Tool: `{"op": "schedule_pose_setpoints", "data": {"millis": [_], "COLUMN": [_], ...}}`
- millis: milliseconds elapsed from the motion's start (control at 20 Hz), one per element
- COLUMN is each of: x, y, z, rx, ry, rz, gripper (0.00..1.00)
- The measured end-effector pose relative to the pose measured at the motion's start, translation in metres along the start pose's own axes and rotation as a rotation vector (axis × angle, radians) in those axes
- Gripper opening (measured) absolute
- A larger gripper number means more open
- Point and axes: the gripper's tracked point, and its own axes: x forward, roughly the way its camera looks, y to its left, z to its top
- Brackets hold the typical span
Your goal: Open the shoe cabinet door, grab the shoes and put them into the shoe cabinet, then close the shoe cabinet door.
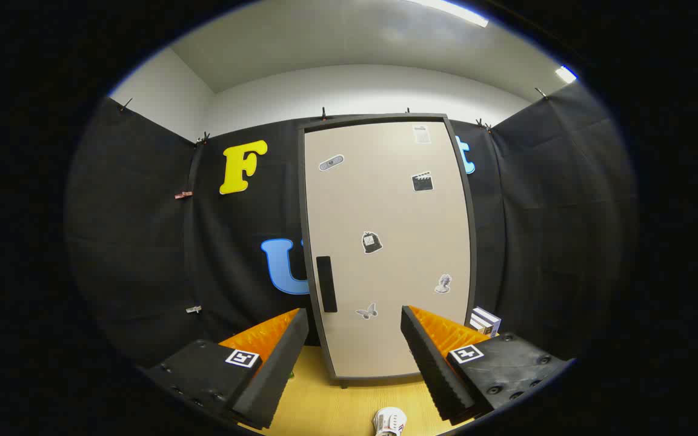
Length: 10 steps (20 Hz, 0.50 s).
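A tall beige shoe cabinet with a dark frame point(385, 242) is seen standing upright on a pale wooden floor point(319, 406), backed against the black cloth wall of the booth. Its single flat door point(397, 206), dotted with small stickers, is shut flush in the frame, so the first step of the task is judged not yet done.

The relation that matters most is that of the long black vertical handle point(326, 283) to the gripper point(354, 363). The handle is set near the door's left edge, at lower-middle height, and it lies beyond the fingers, closer to the left finger than to the right. Its long axis runs up and down, across the side-to-side gap of the fingers. It is judged that the fingers must be carried forward and to the left before the handle can be taken between them, and that the door will then swing about hinges presumed on its right side.

The gripper is held wide apart with nothing between its fingers.

A small stack of white boxes point(485, 321) is seen on the floor at the cabinet's right foot, beyond the right finger. A white shoe point(389, 422) lies on the floor near the gripper, between the fingers and below them, well short of the cabinet; only part of it is shown.
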Motion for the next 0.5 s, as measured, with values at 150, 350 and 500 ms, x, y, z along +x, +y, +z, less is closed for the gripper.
{"op": "schedule_pose_setpoints", "data": {"millis": [150,350,500], "x": [0.0033,0.0074,0.0105], "y": [0.0006,0.0031,0.0041], "z": [-0.0019,-0.0029,-0.0028], "rx": [0.001,-0.005,-0.006], "ry": [0.004,0.007,0.005], "rz": [0.002,0.007,0.009], "gripper": [0.98,0.98,0.98]}}
